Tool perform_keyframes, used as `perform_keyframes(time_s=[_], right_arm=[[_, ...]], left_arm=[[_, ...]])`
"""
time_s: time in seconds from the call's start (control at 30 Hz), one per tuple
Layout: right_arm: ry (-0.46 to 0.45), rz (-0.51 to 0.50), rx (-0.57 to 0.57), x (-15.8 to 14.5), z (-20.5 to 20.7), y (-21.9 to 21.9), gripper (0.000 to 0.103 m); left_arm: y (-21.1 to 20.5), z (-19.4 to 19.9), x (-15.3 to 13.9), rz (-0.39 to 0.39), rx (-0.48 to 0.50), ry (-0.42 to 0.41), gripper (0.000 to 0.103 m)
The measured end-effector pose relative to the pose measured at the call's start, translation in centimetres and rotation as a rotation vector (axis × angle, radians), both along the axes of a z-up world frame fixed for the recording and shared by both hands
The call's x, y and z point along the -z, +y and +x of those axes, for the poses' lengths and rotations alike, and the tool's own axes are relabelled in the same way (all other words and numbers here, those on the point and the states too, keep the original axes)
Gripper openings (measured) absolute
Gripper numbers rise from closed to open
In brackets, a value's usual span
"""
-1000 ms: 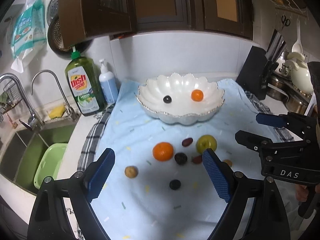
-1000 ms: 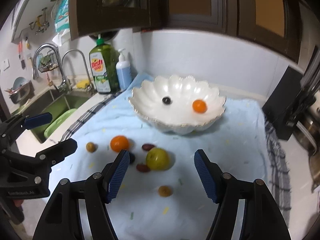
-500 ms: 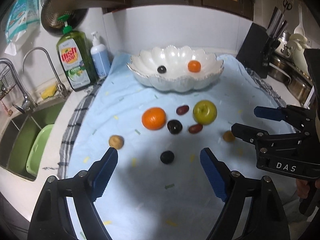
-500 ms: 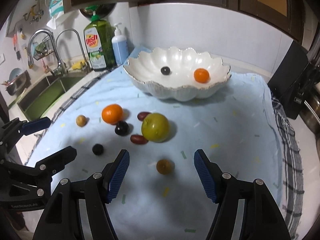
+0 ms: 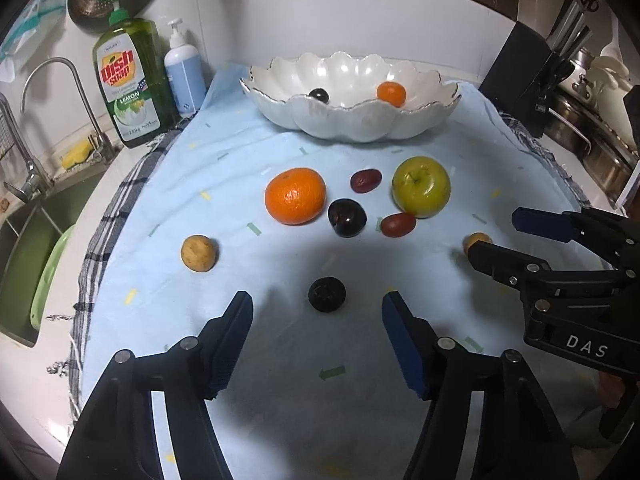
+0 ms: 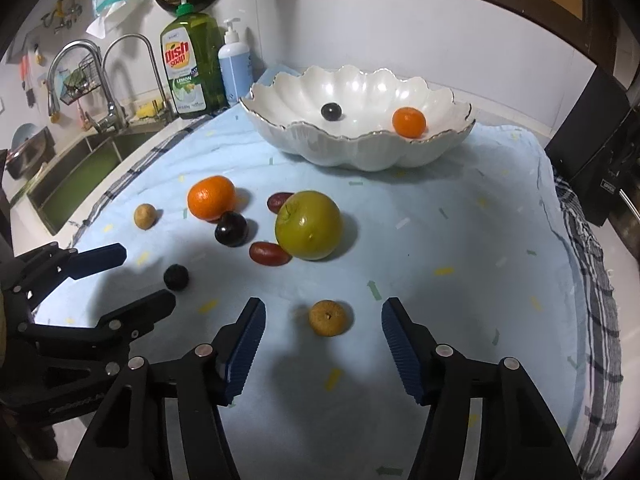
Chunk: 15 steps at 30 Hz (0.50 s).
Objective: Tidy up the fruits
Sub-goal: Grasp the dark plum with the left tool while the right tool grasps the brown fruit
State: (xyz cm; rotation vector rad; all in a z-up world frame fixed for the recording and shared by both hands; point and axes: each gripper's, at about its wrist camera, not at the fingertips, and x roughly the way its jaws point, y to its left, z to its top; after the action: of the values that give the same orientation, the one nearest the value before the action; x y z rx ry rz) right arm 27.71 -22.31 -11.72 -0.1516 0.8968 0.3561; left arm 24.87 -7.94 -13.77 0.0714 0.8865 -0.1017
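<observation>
Fruits lie loose on a pale blue cloth (image 5: 248, 152): an orange (image 5: 295, 196), a green apple (image 5: 421, 192), a dark plum (image 5: 347, 218), two red dates, a tan round fruit (image 5: 199, 253). My left gripper (image 5: 318, 306) hangs low over a small black fruit (image 5: 327, 294); its jaws are closing, the pads clear of the fruit. My right gripper (image 6: 323, 314) straddles a small tan fruit (image 6: 328, 317), jaws closing, pads apart from it. A white scalloped bowl (image 5: 340, 120) at the back holds a small orange (image 5: 391, 93) and a dark berry (image 5: 319, 95).
A sink (image 5: 24, 240) with a faucet and a green tub lies to the left. Dish soap (image 5: 128, 80) and a pump bottle (image 5: 185, 76) stand at the back left. A knife block (image 5: 524, 76) and pots stand at the right. A checked towel edges the cloth.
Both grippers have sunk toward the cloth and tipped down. Their jaws have narrowed, the left much more. The black fruit and the tan fruit now sit between the fingertips.
</observation>
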Motion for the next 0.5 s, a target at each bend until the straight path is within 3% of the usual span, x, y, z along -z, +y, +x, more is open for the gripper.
perform_keyframes(time_s=[0.5], right_arm=[[0.07,0.021,0.002,1.9,0.9,-0.1,0.043]], left_arm=[[-0.4,1.6,1.4,-0.017,0.029,0.039,0.037]])
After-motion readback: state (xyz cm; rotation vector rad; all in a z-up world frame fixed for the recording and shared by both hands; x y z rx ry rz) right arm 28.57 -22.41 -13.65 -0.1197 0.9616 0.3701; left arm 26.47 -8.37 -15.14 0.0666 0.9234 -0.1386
